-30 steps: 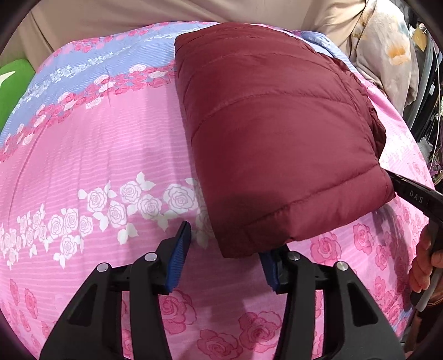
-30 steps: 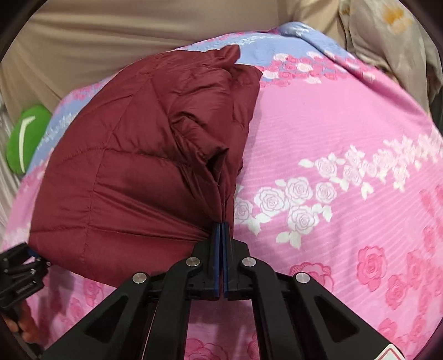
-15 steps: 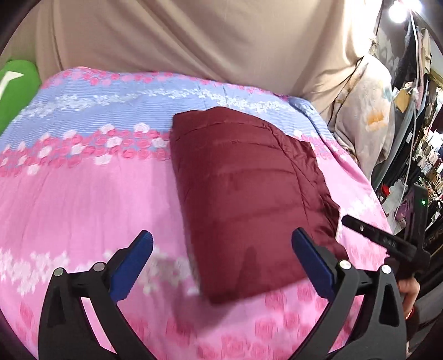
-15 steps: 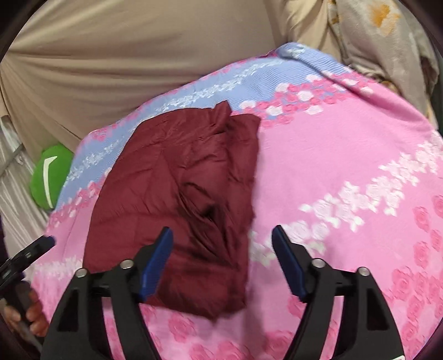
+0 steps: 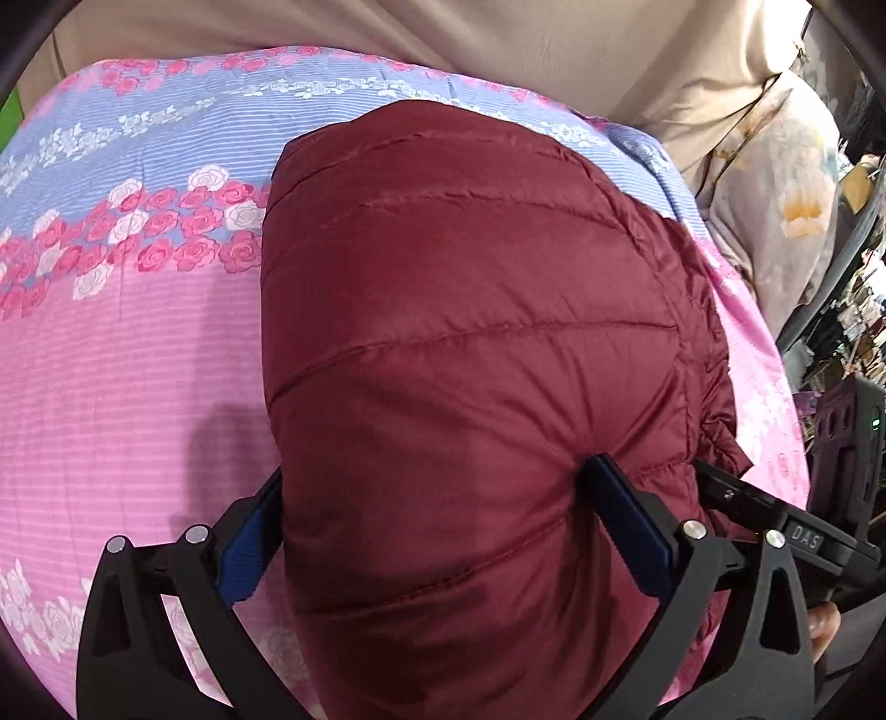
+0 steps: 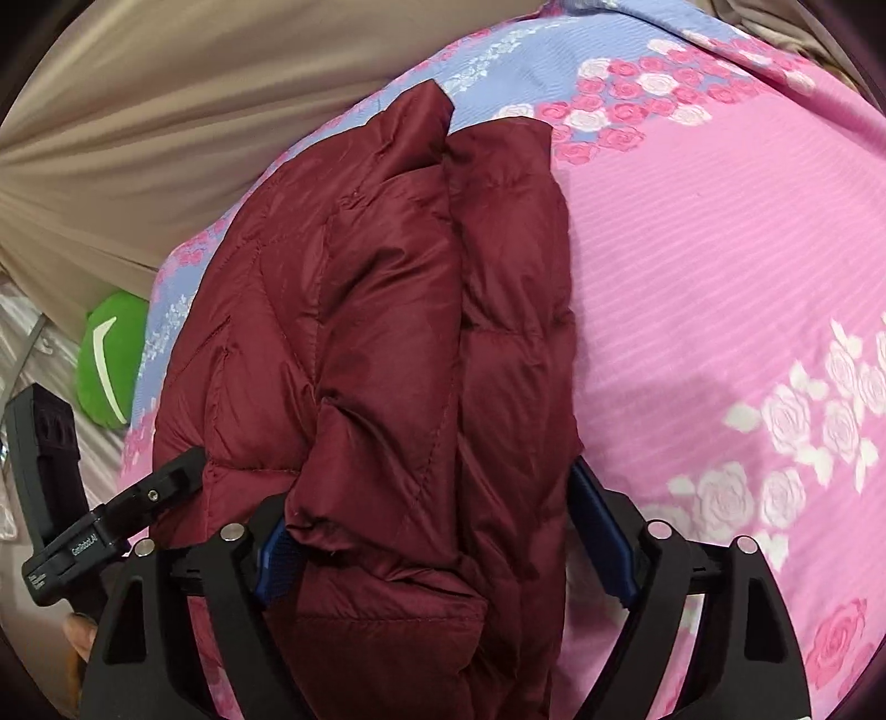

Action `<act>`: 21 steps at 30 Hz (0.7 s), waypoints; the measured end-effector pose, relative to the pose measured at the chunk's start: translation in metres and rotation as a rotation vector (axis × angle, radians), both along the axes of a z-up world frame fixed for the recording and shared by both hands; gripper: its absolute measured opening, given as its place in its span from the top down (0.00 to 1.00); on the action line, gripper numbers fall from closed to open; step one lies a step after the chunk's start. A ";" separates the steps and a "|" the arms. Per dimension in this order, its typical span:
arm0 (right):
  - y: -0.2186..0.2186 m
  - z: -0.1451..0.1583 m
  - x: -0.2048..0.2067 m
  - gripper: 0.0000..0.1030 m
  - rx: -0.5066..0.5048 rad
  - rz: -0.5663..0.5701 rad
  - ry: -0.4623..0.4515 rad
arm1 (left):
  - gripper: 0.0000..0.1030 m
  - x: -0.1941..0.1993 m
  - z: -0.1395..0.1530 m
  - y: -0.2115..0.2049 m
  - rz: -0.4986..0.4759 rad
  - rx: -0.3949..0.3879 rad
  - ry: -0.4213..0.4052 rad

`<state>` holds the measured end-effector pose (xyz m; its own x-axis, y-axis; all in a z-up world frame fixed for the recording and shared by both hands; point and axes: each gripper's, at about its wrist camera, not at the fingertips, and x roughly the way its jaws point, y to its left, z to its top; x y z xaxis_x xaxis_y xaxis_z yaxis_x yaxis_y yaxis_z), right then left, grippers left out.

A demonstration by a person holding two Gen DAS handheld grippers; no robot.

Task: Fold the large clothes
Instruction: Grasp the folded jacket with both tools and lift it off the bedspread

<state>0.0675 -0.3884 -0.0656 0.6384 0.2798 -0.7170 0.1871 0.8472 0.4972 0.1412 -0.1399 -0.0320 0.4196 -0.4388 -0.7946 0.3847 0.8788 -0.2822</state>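
A folded maroon quilted puffer jacket [image 5: 470,332] lies on the pink and blue floral bed sheet [image 5: 127,354]. My left gripper [image 5: 443,526] is open, its blue-padded fingers [image 5: 631,520] straddling the near left part of the bundle. In the right wrist view the jacket [image 6: 387,310] shows its layered folded edge, and my right gripper [image 6: 437,526] is open with its fingers [image 6: 601,531] either side of that edge. The fabric bulges between both pairs of jaws. Each gripper shows at the edge of the other's view.
A beige curtain [image 5: 387,33] hangs behind the bed. A green cushion [image 6: 108,360] lies at the bed's far left. A floral garment [image 5: 786,183] and cluttered shelves are at the right. The sheet [image 6: 720,277] stretches right of the jacket.
The right gripper let go of the jacket edge and opened wide. Both grippers lifted back, then came down, and now straddle the near end of the folded jacket.
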 end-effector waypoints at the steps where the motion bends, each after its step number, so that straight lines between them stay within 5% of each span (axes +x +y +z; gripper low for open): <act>1: 0.001 0.001 0.002 0.15 -0.004 0.004 -0.001 | 0.04 0.001 -0.002 0.000 0.002 0.003 -0.002; 17: 0.014 0.001 0.023 0.16 -0.051 0.045 -0.038 | 0.04 0.000 -0.012 -0.008 0.016 0.047 -0.085; 21: 0.014 -0.002 0.021 0.41 0.017 0.063 -0.048 | 0.04 0.001 -0.011 -0.007 0.001 0.037 -0.079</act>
